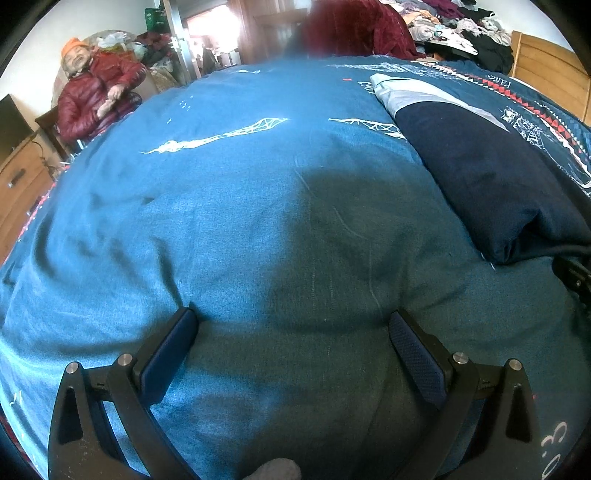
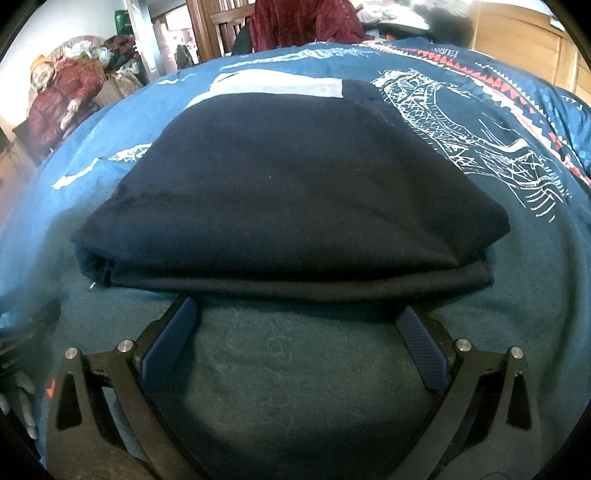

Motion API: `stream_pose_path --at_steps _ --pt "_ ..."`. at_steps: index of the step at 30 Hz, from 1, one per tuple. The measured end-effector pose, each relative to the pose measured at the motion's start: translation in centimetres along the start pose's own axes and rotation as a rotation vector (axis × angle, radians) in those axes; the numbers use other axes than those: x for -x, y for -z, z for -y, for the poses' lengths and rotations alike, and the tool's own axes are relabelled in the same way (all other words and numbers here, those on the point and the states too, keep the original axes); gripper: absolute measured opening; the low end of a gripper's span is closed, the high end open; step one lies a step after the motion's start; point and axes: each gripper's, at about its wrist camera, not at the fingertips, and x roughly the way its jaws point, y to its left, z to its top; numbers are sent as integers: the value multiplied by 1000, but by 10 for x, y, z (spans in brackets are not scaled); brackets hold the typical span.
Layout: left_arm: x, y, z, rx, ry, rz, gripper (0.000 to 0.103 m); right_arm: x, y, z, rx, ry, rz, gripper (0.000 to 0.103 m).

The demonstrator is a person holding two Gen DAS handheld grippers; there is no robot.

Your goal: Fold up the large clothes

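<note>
A dark navy garment with a pale grey panel [image 2: 288, 184] lies folded in a thick rectangle on the blue bedspread [image 2: 303, 387]. In the left wrist view the same garment [image 1: 484, 177] sits at the right, its grey part at the far end. My right gripper [image 2: 295, 310] is open, its fingertips just short of the garment's near folded edge, nothing between them. My left gripper [image 1: 291, 317] is open too, pressed low over bare bedspread [image 1: 229, 221] to the left of the garment. Part of the right gripper [image 1: 576, 280] shows at that view's right edge.
A person in a dark red padded jacket [image 1: 92, 99] sits beyond the bed's far left corner. A maroon garment [image 1: 354, 29] and a heap of mixed clothes [image 1: 461, 26] lie at the far end. A wooden headboard [image 1: 550, 70] stands right, a wooden dresser [image 1: 18, 192] left.
</note>
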Motion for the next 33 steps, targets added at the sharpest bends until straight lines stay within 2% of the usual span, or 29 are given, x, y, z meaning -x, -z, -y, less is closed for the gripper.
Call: stream_pose_path --at_steps 10,14,20,23,27,33 --pt "0 1 -4 -1 18 -1 103 4 1 -6 37 28 -4 103" --pt "0 -1 -5 -13 40 -21 103 3 -1 -5 62 8 -39 103" --pt "0 -1 -6 -18 42 -11 103 -1 -5 2 -6 -28 -101 103" --pt "5 -2 -9 -10 57 -8 103 -1 -10 -1 41 -19 -127 103" --pt "25 -11 -10 2 35 37 103 33 -8 -6 95 -3 -62 103" --pt "108 -36 12 27 68 180 103 145 -26 -9 110 58 134 103"
